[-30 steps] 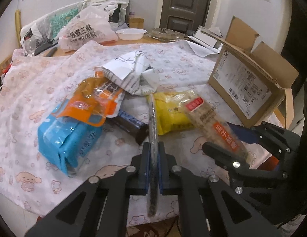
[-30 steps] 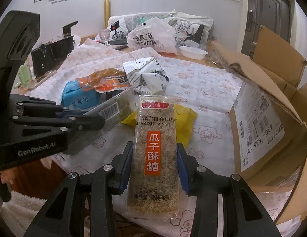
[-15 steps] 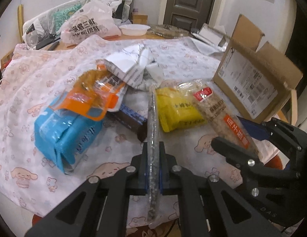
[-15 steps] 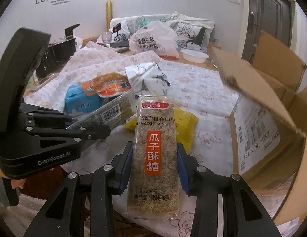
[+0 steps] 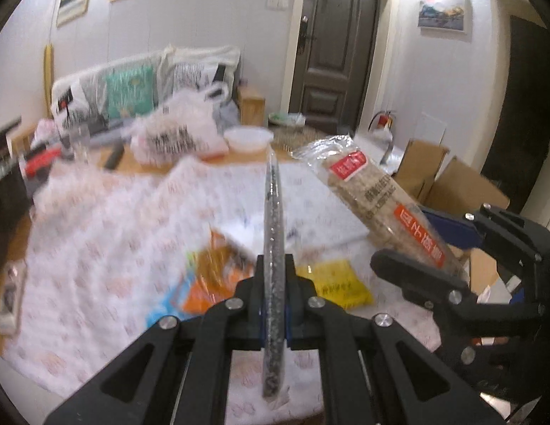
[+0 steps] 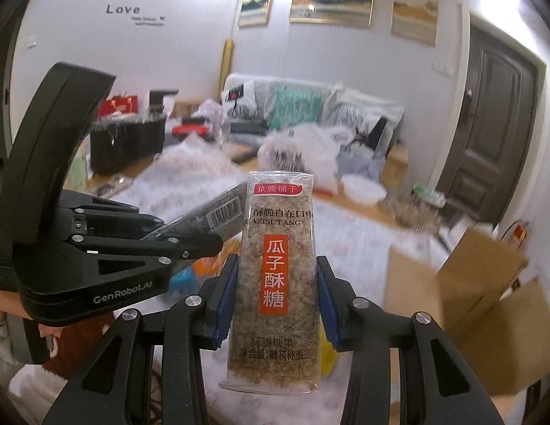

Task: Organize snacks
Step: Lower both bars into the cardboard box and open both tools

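a home living room was shown: a cushioned sofa (image 6: 310,106) was set by the wall, framed paintings (image 6: 331,0) were hung above, and a panelled door (image 5: 338,53) was seen.

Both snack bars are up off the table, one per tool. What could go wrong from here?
1. The left tool pinches the dark seed bar edge-on near its lower end; the long free end could droop or twist out.
2. The right tool holds the sunflower brittle bar by its slick wrapper sides; it may slip.
3. The two bars sit close together, so they could knock on the way to the cardboard box.
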`<move>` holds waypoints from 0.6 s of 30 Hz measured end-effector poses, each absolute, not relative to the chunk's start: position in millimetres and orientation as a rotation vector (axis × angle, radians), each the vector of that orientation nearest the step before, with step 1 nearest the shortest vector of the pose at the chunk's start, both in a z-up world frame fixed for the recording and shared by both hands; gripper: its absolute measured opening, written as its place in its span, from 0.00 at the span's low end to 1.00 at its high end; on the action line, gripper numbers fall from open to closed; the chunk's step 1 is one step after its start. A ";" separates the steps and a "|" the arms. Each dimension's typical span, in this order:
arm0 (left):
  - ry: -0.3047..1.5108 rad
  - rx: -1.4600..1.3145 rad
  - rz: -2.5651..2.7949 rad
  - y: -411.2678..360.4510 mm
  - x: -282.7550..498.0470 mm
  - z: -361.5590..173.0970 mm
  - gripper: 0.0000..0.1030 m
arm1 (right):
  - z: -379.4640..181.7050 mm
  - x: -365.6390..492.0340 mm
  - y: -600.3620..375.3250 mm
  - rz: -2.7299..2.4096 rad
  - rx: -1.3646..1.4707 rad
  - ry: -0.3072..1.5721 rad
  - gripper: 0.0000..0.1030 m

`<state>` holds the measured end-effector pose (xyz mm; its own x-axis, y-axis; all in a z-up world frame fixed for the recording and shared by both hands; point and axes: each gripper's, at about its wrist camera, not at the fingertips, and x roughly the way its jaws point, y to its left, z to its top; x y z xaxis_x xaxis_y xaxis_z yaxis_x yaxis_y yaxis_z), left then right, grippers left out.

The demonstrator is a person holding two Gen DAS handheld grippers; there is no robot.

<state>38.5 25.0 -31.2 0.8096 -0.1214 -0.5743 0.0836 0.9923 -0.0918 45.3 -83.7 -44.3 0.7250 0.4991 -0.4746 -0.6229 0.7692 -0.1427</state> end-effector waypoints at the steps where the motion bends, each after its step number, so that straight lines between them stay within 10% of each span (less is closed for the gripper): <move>1: 0.596 -0.045 -0.110 21.9 39.4 -21.0 0.05 | -35.9 47.0 -87.6 0.626 -0.296 0.415 0.35; 18: 0.554 0.091 -0.472 -145.5 123.0 57.6 0.05 | -29.2 126.3 -252.4 0.409 -0.204 0.551 0.35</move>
<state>123.0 -145.5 57.6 0.7468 -0.4066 -0.5263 0.4548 0.8896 -0.0418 126.3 -252.4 -29.2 0.7744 0.3208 -0.5454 -0.4288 0.8999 -0.0795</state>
